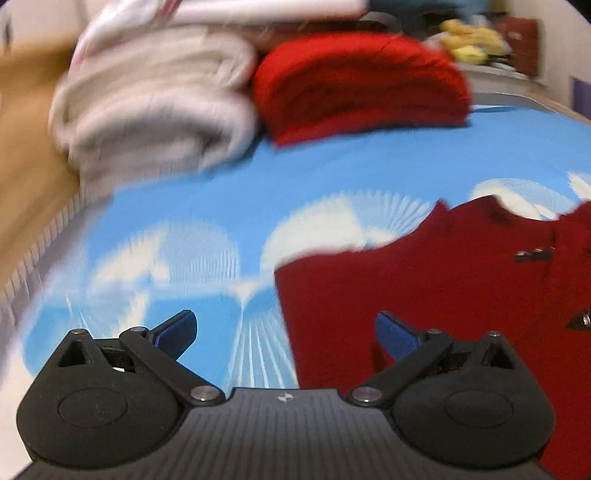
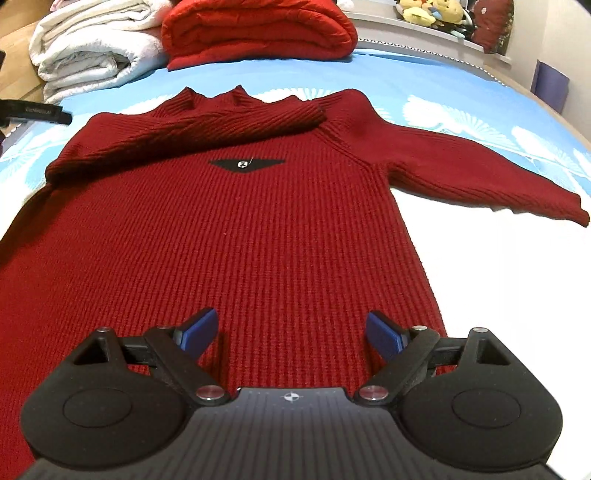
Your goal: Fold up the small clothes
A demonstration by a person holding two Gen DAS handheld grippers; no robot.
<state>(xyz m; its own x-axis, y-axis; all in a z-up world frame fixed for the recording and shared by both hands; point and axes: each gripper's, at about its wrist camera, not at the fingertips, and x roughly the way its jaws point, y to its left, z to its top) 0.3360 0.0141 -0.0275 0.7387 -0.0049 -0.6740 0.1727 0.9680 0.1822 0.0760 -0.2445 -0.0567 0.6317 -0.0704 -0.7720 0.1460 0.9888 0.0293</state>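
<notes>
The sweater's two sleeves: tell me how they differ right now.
The left sleeve is folded in across the chest of the dark red sweater, ending near the collar. The right sleeve lies stretched outward on the blue bedsheet, unfolded, its cuff well clear of the body. Both share the same ribbed red knit, and neither is held by a tool.

- one dark red ribbed knit sweater [image 2: 258, 229]
- one folded bright red blanket [image 2: 258, 29]
- one folded white quilt [image 2: 92, 48]
- two black grippers with blue pads, left gripper [image 1: 286, 332] and right gripper [image 2: 291, 328]
</notes>
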